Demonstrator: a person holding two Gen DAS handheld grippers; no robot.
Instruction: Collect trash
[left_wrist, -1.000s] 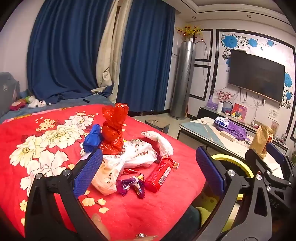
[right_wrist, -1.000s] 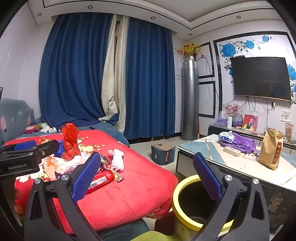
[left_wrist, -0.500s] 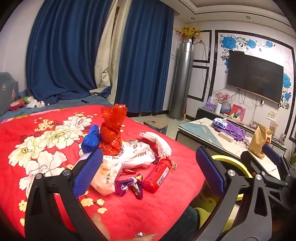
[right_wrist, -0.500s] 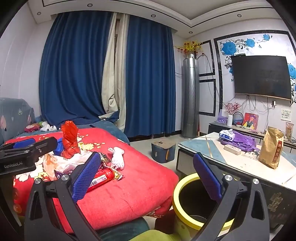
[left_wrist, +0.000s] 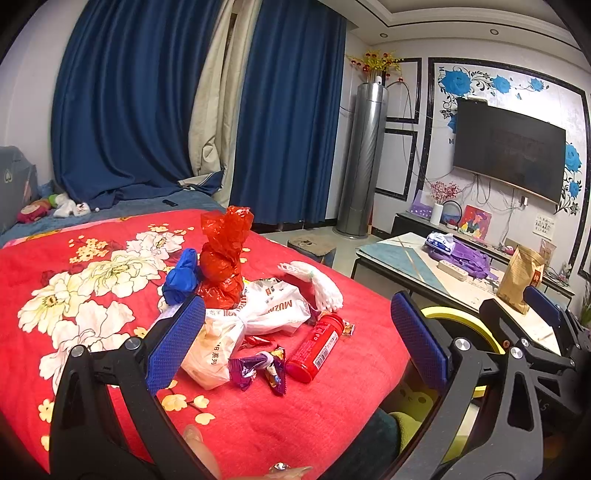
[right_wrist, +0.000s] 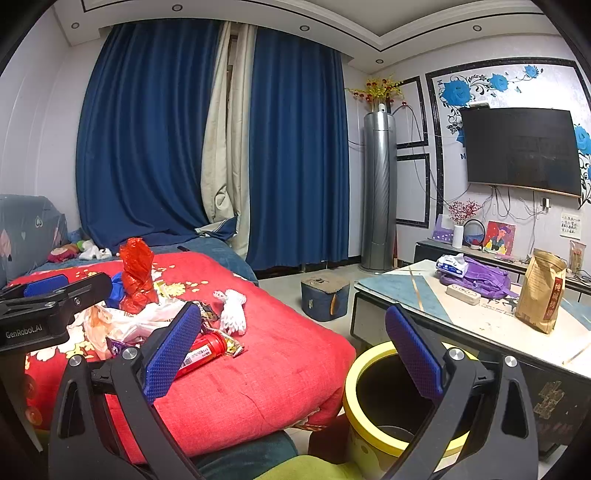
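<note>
A pile of trash lies on the red flowered bedspread (left_wrist: 92, 258): a knotted red plastic bag (left_wrist: 223, 258), a blue crumpled bag (left_wrist: 181, 277), a white plastic bag (left_wrist: 251, 317), a white glove (left_wrist: 317, 284), a red tube (left_wrist: 314, 347) and purple candy wrappers (left_wrist: 258, 369). My left gripper (left_wrist: 295, 343) is open and empty, just short of the pile. My right gripper (right_wrist: 291, 350) is open and empty, between the bed edge and the yellow bin (right_wrist: 373, 413). The red tube (right_wrist: 203, 350) and glove (right_wrist: 232, 314) also show in the right wrist view.
A low table (right_wrist: 461, 317) stands right of the bin with a brown paper bag (right_wrist: 541, 291), a purple bag (right_wrist: 480, 277) and a power strip. A dark blue stool (right_wrist: 325, 299) sits on the floor. Blue curtains, a tower air conditioner and a wall TV are behind.
The left view has shifted slightly; the trash pile sits a little lower and closer. Both grippers stay open. The right view is nearly unchanged.
</note>
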